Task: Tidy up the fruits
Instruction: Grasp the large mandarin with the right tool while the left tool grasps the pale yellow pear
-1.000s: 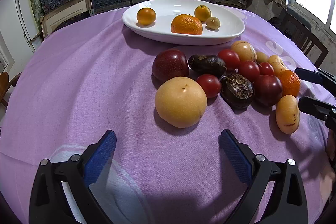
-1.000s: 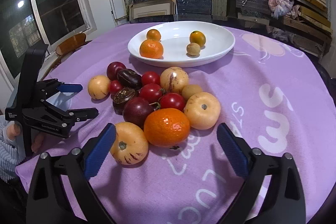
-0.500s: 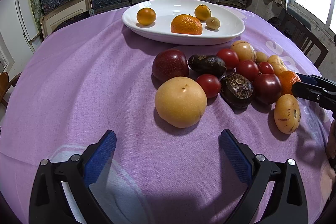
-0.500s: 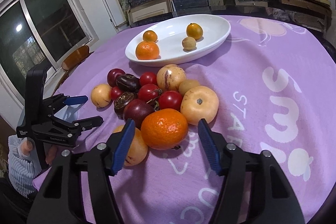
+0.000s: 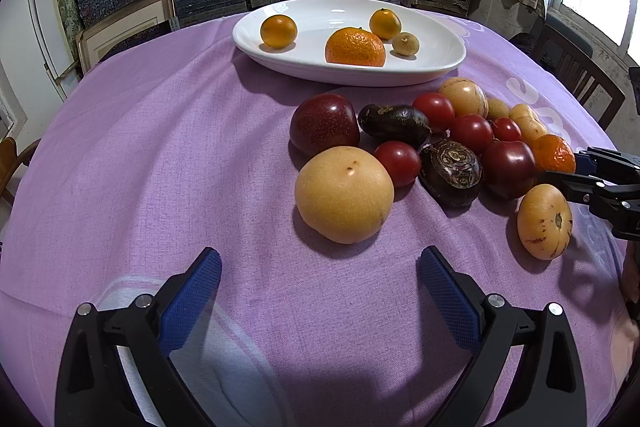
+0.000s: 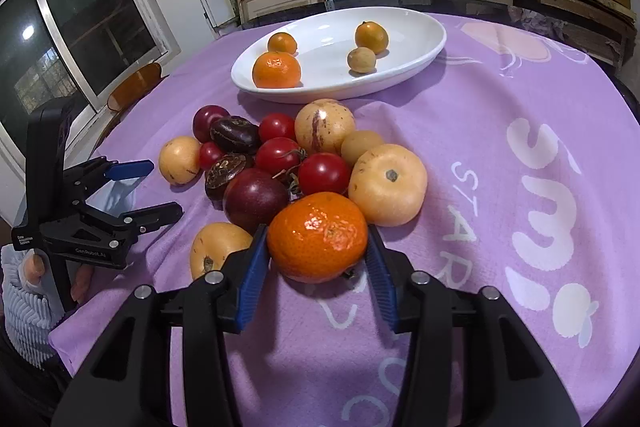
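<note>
Left wrist view: the left claw (image 5: 318,285) gapes wide and empty, near a yellow pear (image 5: 344,194). The white dish (image 5: 436,61) far off holds four fruits.

Right wrist view: the right claw (image 6: 318,243) pinches the mandarin (image 6: 317,237) at the pile's near edge. Lifting it may roll the plum (image 6: 256,199) and two pepino melons touching it. Four cherry tomatoes show.
</note>
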The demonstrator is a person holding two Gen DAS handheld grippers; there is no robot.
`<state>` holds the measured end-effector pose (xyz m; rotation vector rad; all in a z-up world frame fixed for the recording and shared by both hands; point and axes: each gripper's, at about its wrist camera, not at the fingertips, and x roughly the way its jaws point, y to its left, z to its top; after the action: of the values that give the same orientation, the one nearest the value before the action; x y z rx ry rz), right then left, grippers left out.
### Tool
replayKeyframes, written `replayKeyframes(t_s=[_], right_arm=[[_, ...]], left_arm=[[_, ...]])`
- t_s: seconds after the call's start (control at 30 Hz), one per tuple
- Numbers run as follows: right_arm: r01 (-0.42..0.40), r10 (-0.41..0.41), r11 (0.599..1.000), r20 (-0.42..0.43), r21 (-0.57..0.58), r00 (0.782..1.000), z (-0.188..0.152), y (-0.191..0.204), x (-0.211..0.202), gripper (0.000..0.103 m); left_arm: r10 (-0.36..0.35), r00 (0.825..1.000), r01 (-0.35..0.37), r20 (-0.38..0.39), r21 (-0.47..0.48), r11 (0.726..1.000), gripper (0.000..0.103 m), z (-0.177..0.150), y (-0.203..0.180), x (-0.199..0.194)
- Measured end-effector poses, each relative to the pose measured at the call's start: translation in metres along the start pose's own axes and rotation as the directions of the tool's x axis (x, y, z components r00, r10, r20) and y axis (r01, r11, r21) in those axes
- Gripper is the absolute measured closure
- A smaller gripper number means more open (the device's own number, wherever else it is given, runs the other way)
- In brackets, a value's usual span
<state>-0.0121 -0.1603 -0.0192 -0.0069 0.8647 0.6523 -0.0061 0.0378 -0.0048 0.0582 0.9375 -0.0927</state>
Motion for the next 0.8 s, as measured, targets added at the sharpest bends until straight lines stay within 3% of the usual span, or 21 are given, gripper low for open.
replayKeyframes(t_s=[0.2, 0.33, 0.5, 0.7, 0.77, 0.8], right_arm=[[0.047, -0.047, 0.998, 0.001, -0.029, 0.999, -0.005, -0.006, -0.008, 0.057], [0.026, -0.027, 0.999, -0.016, -0.025, 1.000, -0.006, -0.009, -0.005, 0.056], [0.014, -0.014, 1.000, -0.024, -0.022, 1.000, -0.006, -0.010, -0.004, 0.056], [0.013, -0.014, 1.000, -0.024, -0.021, 1.000, -0.006, -0.010, -0.004, 0.056], [0.015, -0.016, 1.000, -0.025, -0.023, 1.000, -0.006, -0.010, -0.004, 0.056], [0.015, -0.016, 1.000, -0.025, -0.023, 1.000, -0.006, -0.010, -0.004, 0.056]], left_arm=[[-0.001, 1.000, 0.001, 0.003, -0.003, 1.000, 0.003, 0.002, 0.000, 0.000], [0.015, 0.997, -0.012, 0.079, -0.039, 0.999, 0.003, 0.010, 0.004, -0.009], [-0.005, 1.000, 0.006, 0.013, -0.067, 0.998, 0.003, 0.018, 0.007, 0.007], [0.006, 1.000, -0.005, 0.014, -0.050, 0.999, 0.003, 0.022, 0.005, 0.007], [0.002, 1.000, -0.001, 0.025, -0.046, 0.999, 0.009, 0.022, 0.004, 0.005], [0.002, 1.000, -0.001, 0.024, -0.045, 0.999, 0.019, 0.022, 0.005, 0.006]])
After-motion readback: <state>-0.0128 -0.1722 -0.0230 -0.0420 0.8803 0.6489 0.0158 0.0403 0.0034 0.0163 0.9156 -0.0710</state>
